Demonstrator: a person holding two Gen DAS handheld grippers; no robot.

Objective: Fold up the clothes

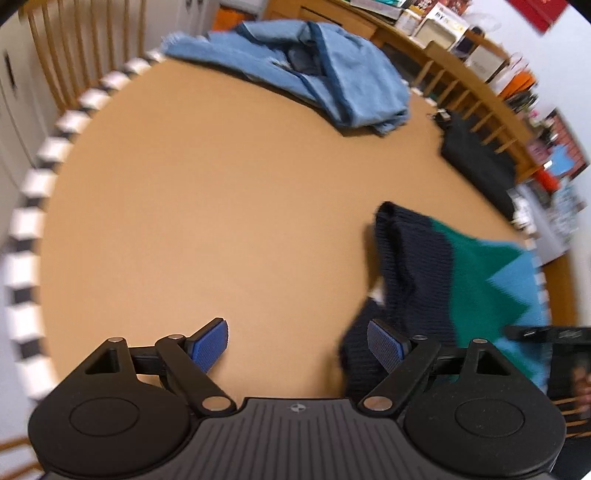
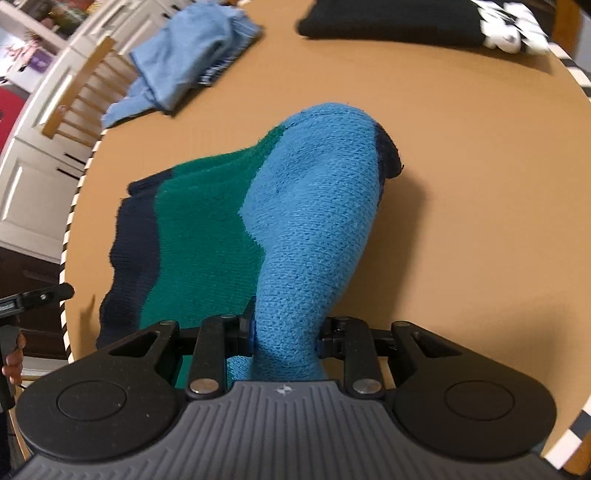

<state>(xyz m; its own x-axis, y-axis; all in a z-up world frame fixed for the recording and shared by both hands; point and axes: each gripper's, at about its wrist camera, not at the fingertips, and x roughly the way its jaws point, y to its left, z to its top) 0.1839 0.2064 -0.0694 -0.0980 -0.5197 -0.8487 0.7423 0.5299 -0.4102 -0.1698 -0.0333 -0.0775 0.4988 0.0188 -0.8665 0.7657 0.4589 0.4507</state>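
Right wrist view: right tool (image 2: 284,338) is clamped on a bunched fold of the sweater (image 2: 207,236), light-blue knit pinched between the pads and rising out of them as a humped ridge. That ridge runs straight away from the tool toward the far side of the counter (image 2: 461,166), ending in a navy tip, probably a cuff or hem; can't tell which. Rest of the sweater, green then navy bands, drapes off to the left in this view and lies on the counter near its striped edge. Left wrist view: left tool (image 1: 297,345) has pads wide apart, nothing between them, over bare counter. Sweater (image 1: 417,266) sits to its right, navy edge just beside the right pad (image 1: 386,345), maybe brushing it, too blurred to call. So the free navy end is on the left tool's side, and the left is the nearer hand for it. My read: the next move needs the left tool to shift right and close on that navy edge so the sweater can be spread between both. Jeans (image 1: 314,70) and a black garment (image 2: 388,16) lie well apart at the far edge, not in the way.
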